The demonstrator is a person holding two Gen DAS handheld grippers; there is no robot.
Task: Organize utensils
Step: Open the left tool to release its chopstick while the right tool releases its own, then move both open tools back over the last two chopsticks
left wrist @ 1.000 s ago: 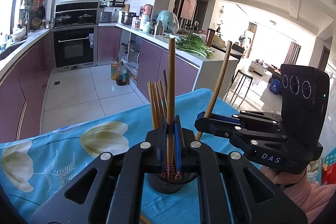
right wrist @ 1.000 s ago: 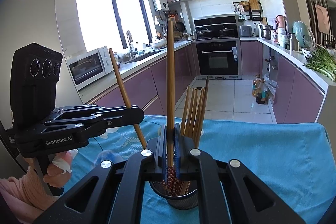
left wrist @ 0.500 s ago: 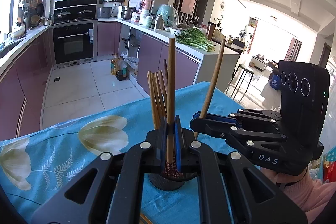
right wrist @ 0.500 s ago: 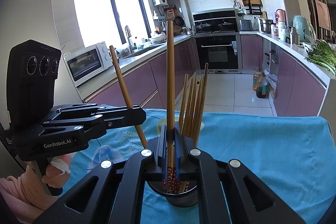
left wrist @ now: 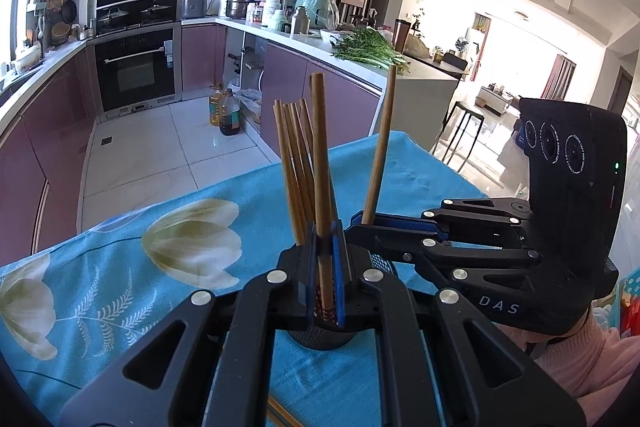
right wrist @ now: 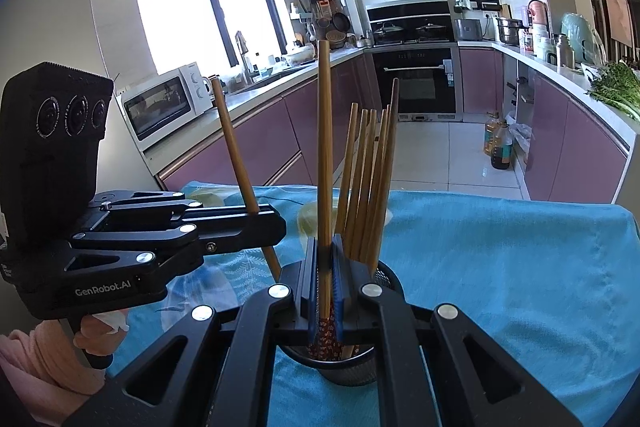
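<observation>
A black mesh holder (left wrist: 320,337) (right wrist: 352,367) stands on the blue cloth with several wooden chopsticks (left wrist: 294,163) (right wrist: 368,179) upright in it. My left gripper (left wrist: 326,267) is shut on one upright chopstick (left wrist: 320,155), whose patterned lower end hangs at the holder's mouth. My right gripper (right wrist: 326,279) is shut on another upright chopstick (right wrist: 325,147), its patterned end also at the mouth. In each wrist view the other gripper shows from the side: the right gripper (left wrist: 360,223) with its slanted chopstick (left wrist: 380,147), and the left gripper (right wrist: 276,223) with its chopstick (right wrist: 234,147).
The table wears a blue cloth (left wrist: 120,287) printed with pale flowers, and a loose chopstick (left wrist: 280,415) lies on it at the near edge. The table's far edge (right wrist: 480,193) drops to the kitchen floor. Purple cabinets and an oven stand beyond. A hand in a pink sleeve (left wrist: 580,359) holds the right gripper.
Both grippers have tipped downward and the right one has sunk a little, so the holder sits closer beneath the two held chopsticks. Both grips are unchanged.
</observation>
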